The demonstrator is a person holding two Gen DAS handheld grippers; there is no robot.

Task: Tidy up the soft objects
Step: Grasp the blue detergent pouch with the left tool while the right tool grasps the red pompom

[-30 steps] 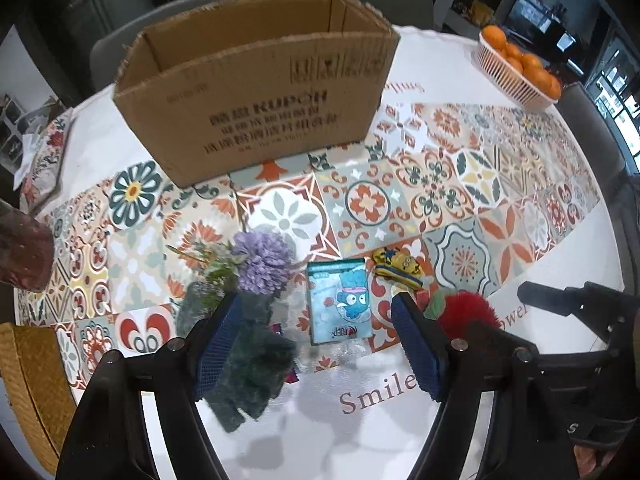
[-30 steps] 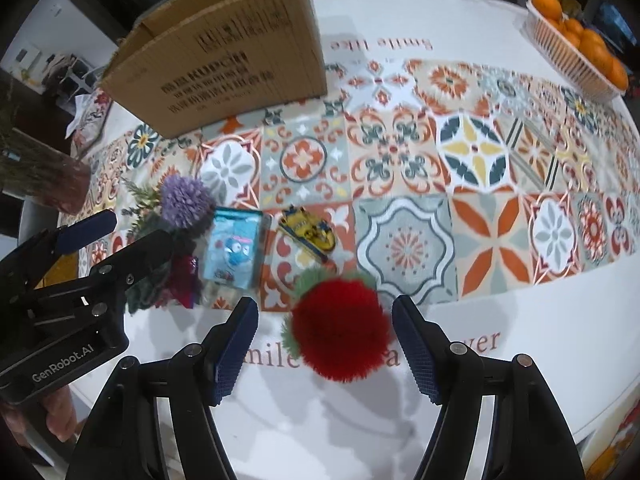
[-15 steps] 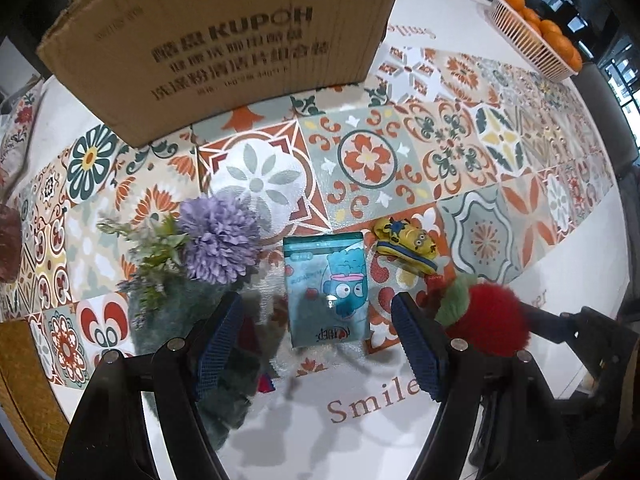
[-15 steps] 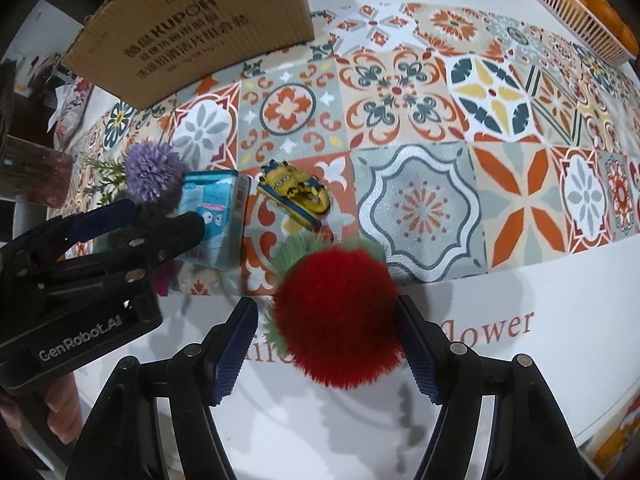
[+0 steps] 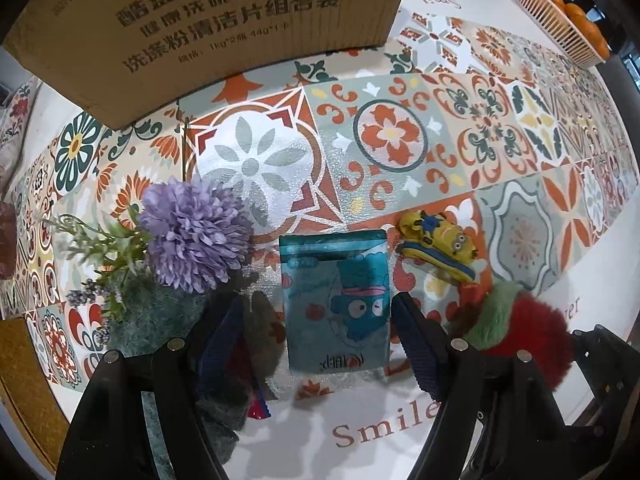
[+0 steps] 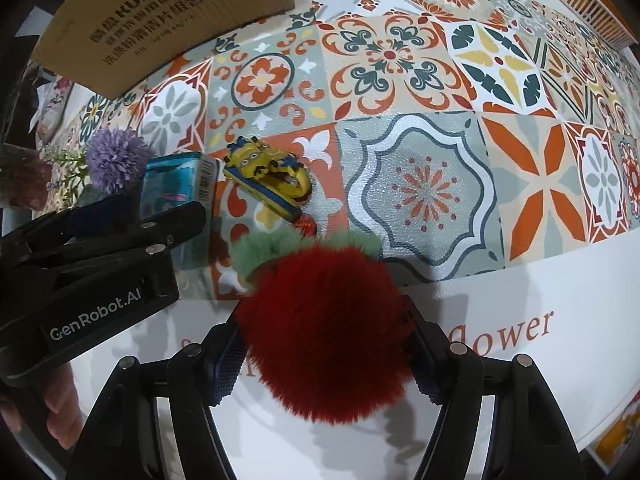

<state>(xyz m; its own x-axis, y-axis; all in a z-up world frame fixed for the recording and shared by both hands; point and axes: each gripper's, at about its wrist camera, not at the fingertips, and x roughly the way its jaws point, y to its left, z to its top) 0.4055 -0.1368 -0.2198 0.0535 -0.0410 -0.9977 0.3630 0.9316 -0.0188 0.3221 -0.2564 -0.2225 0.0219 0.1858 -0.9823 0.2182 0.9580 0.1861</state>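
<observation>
Left gripper (image 5: 320, 344): points straight down at the table; jaws stand apart, and no pad presses on anything.
Between the left fingers: the lower half of a teal packet (image 5: 336, 300) printed with a blue cartoon figure; it lies flat, and a gap shows at each side.
Left finger pad (image 5: 218, 344): sits over a dark grey-green plush item (image 5: 160, 316); contact cannot be told.
Right gripper (image 6: 326, 360): points steeply down; jaws stand apart, astride a red pompom (image 6: 324, 332).
Pompom fit: the fur reaches both blue pads; whether the pads press it cannot be told.
Pompom position: on the white border of the tablecloth (image 6: 520, 360), its green fringe (image 6: 256, 252) at 12 o'clock, lapping the tiled print.
Yellow minion toy (image 6: 266, 172): at 11 o'clock from the pompom, lying on its side, close to but apart from the fringe.
Teal packet, right wrist view: at 9 o'clock from the toy, partly behind the left gripper body.
Purple artificial flower (image 5: 192, 236): at 10 o'clock from the packet, with green sprigs at its 9 o'clock.
Cardboard box (image 5: 208, 28): at 12 o'clock, well beyond the flower, printed side facing the camera.
White basket of oranges (image 5: 560, 12): at 2 o'clock, at the far table edge.
Person's hand (image 6: 60, 404): at 8 o'clock in the right wrist view, under the left gripper body.
</observation>
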